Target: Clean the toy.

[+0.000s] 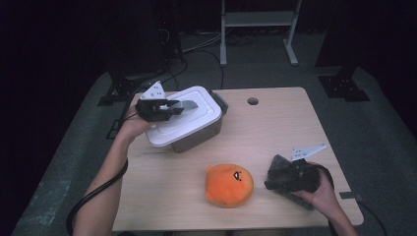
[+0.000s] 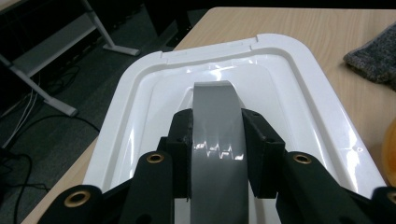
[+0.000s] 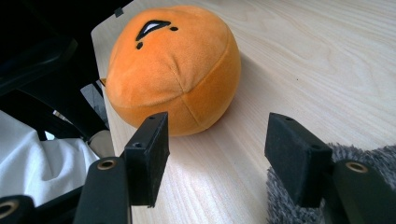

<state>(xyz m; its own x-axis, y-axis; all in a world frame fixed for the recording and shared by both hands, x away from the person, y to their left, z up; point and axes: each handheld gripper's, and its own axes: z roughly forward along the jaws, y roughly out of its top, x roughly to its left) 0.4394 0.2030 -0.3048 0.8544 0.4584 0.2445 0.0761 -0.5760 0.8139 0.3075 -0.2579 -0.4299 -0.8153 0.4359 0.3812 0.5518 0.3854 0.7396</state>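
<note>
While the left gripper (image 1: pixel 169 107) hangs over the white lid (image 2: pixel 299 88), its two black jaws squeeze the grey handle (image 2: pixel 215 140) from both sides. That handle rises from the middle of the lid and runs straight up between the jaws, with its rounded end sticking out just past the pads (image 2: pixel 182 140). All around the jaws is the shiny white lid, and its far rim lies well ahead of them. From the high view, the lid sits on a grey box (image 1: pixel 196 135) at the back left of the wooden table (image 1: pixel 275 128). Over on the other side, the right gripper (image 1: pixel 275 179) has its jaws spread apart with nothing in between, just bare table. An orange plush toy (image 3: pixel 173 65) sits just ahead of those jaws, closer to the left-hand one but not touching it. A fuzzy grey cloth (image 3: pixel 280 205) lies under the other jaw, down by its base. Seen from the left gripper, a corner of that cloth lies far off to the right of the jaws.
</note>
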